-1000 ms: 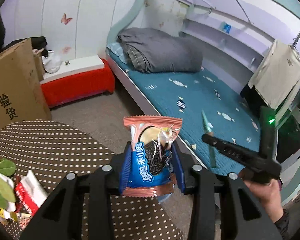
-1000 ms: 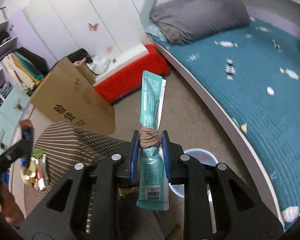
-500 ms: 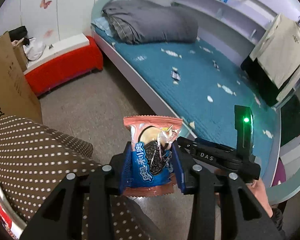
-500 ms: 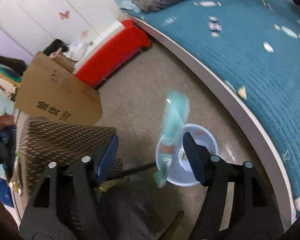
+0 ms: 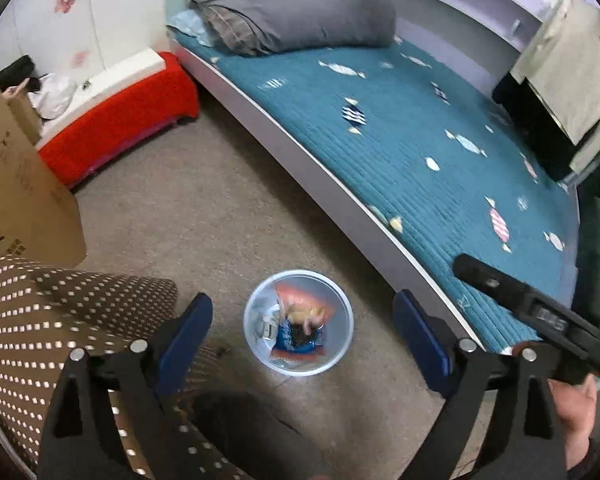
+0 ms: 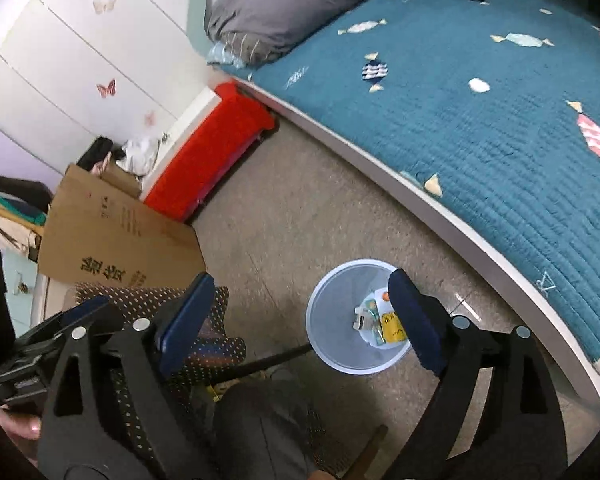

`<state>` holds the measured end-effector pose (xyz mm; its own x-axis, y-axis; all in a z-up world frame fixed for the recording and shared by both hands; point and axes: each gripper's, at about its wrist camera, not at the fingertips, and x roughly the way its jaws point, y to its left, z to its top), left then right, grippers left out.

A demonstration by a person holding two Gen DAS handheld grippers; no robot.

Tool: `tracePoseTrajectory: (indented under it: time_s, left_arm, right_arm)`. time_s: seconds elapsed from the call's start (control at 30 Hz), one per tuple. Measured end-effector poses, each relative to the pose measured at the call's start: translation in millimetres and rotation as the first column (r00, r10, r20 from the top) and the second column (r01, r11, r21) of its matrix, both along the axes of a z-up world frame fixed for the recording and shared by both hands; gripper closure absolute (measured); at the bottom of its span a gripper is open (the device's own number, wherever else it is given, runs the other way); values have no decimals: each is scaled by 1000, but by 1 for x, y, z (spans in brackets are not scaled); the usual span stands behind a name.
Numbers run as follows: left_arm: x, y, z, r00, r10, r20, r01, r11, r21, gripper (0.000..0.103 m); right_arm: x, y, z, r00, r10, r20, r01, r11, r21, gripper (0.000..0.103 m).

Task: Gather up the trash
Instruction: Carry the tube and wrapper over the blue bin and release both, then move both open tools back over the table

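Observation:
A pale blue trash bin [image 5: 342, 354] stands on the floor beside the bed. A blue and pink cookie wrapper [image 5: 300, 326] lies blurred inside it, straight below my left gripper [image 5: 302, 304]. That gripper's jaws are opening wide with nothing between them. In the right wrist view the same bin [image 6: 320, 292] holds a teal wrapper and other small packets [image 6: 380, 326]. My right gripper [image 6: 301, 280] hangs above the bin's left rim, its jaws opening and empty. Each gripper shows in the other's view: the right gripper [image 5: 532, 314] and the left gripper [image 6: 40, 344].
A bed with a teal quilt [image 5: 440, 140] curves along the right. A red bench [image 5: 120, 120] and a cardboard box [image 5: 16, 200] stand at the far left. A dotted brown tablecloth [image 5: 40, 320] covers the table at lower left. A person's grey-clad leg [image 6: 268, 420] is below.
Both grippers moved down over the bin and opened. The cookie wrapper left the left gripper and the teal wrapper left the right; both now lie in the bin.

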<state>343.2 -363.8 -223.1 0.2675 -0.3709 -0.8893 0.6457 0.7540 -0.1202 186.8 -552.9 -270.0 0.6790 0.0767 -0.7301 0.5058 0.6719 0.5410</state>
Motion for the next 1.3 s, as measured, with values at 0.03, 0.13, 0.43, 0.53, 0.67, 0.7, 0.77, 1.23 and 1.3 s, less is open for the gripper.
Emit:
tracePoseTrajectory:
  time_s: [0.03, 0.13, 0.43, 0.53, 0.67, 0.7, 0.77, 1.23, 1.3]
  left_arm:
    - [0, 2, 1, 1000, 2, -7, -2, 1000, -4, 13]
    - [-4, 17, 14, 999, 22, 30, -22, 1000, -16, 12]
    - [-32, 65, 58, 986, 72, 147, -60, 995, -81, 9]
    - [-44, 82, 76, 975, 90, 204, -70, 992, -106, 9]
    - [-58, 100, 96, 962, 107, 253, -72, 987, -143, 8]
    - [-61, 104, 100, 958, 109, 264, -72, 986, -149, 8]
    - [-67, 113, 109, 951, 120, 286, -77, 984, -158, 8]
    - [-84, 192, 140, 901, 232, 366, -156, 962, -226, 8]
    - [-85, 208, 141, 898, 247, 364, -168, 957, -236, 8]
  right_arm:
    - [-1, 2, 4, 1000, 3, 6, -3, 1000, -6, 12]
    - [-2, 10, 13, 1000, 13, 9, -12, 999, -31, 7]
    - [0, 49, 42, 998, 34, 44, -29, 995, -95, 6]
    - [3, 63, 61, 995, 69, 71, -59, 990, -126, 6]
    - [8, 82, 84, 989, 115, 93, -99, 982, -161, 6]
    - [9, 86, 88, 988, 121, 96, -105, 981, -165, 6]
    - [9, 96, 99, 983, 144, 112, -123, 977, -176, 6]
    - [25, 177, 134, 945, 304, 125, -264, 928, -262, 6]
    - [30, 193, 138, 935, 332, 121, -290, 917, -273, 6]
